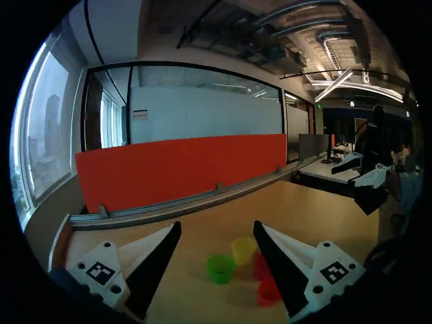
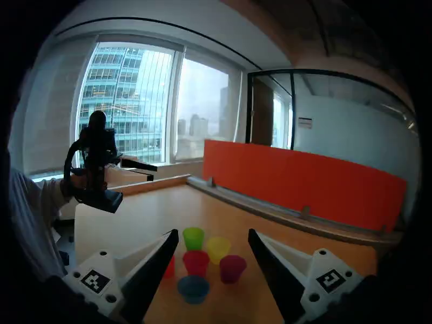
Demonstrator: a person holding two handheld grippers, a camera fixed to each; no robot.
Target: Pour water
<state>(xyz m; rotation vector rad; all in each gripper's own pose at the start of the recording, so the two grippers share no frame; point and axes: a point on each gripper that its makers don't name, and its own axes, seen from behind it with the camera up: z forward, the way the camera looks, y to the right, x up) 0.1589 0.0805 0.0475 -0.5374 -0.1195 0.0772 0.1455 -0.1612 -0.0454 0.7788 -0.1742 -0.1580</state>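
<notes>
Cups (image 2: 205, 263) of bright plastic stand upright in a tight cluster on the wooden desk (image 2: 135, 216), and none is in my grip. My left gripper (image 1: 216, 224) hangs above the desk with its fingers spread wide and nothing between them. Looking along it, the green cup (image 1: 221, 268) and the yellow cup (image 1: 243, 249) sit in the gap just beyond the tips. Two red cups (image 1: 268, 291) are partly hidden behind the finger on the right of the left gripper view. My right gripper (image 2: 213, 232) is spread the same way, also bare. Between its fingers in the right gripper view lie the green and yellow cups at the back, a red one and a magenta cup (image 2: 232, 268) in the middle, and a blue cup (image 2: 193, 288) nearest. Another red one peeks out from behind the finger on the left of that view. I cannot tell whether any cup holds water. An orange partition (image 1: 178, 167) runs along the desk's far edge.
</notes>
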